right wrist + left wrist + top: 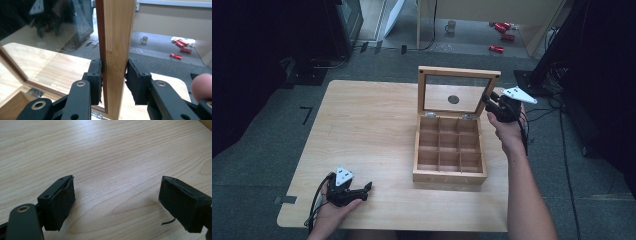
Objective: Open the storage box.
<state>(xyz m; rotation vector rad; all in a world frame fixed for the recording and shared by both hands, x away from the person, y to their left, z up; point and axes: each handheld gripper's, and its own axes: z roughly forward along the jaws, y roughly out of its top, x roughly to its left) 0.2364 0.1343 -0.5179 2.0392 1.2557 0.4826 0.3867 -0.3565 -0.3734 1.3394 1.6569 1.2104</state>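
A wooden box (pixel 449 176) with a grid of small compartments sits right of the table's middle. Its glass-paned lid (pixel 459 72) stands upright at the back. My right gripper (pixel 491 102) is at the lid's right edge. In the right gripper view, my right gripper (pixel 113 75) is shut on the lid's wooden side frame (pixel 116 30), with a pad pressed on each face. My left gripper (pixel 364 189) rests near the table's front left corner, far from the box. Its jaws stand wide apart over bare wood, with nothing between them (pixel 117 195).
The light wooden table (pixel 362 130) has rounded corners, with grey floor around it. Beyond the far edge, a mug (pixel 451 26) and several red items (pixel 501 30) lie on the floor. Dark equipment stands at the back left and right.
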